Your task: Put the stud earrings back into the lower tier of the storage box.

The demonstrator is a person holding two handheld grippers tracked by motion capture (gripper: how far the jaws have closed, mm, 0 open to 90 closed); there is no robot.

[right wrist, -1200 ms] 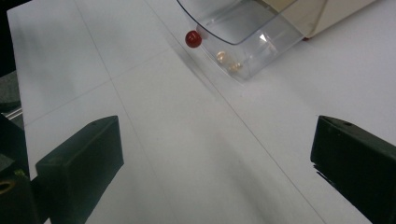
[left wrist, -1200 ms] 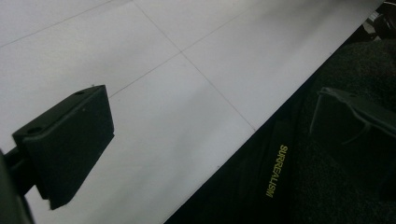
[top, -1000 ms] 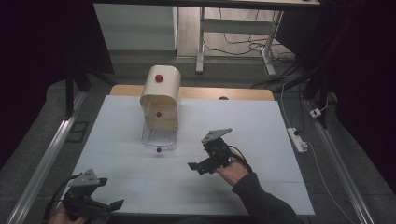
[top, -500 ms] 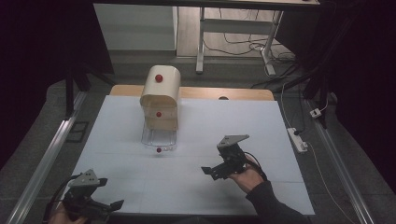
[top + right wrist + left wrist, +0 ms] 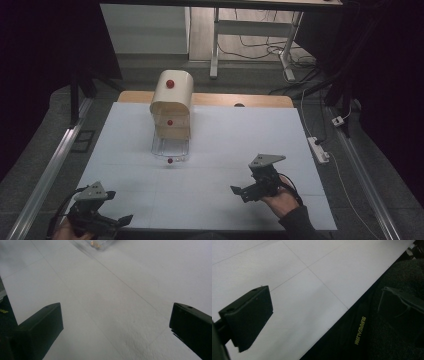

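Observation:
A cream, round-topped box with a red knob stands at the far middle of the white table. In front of it, a clear flap with a small red knob lies open on the table. My right gripper is near the front right, jaws pointing left, open and holding nothing. In the right gripper view the right gripper is spread wide over bare table, with the clear flap at the top edge. My left gripper sits at the front left corner, open across the table's edge.
A white power strip lies on the floor off the table's right side. A metal rail runs along the left. Dark printed clothing lies below the table's front edge. A desk frame and cables stand behind.
My right gripper has pulled back from near the box toward the front right of the table. The left gripper has barely moved.

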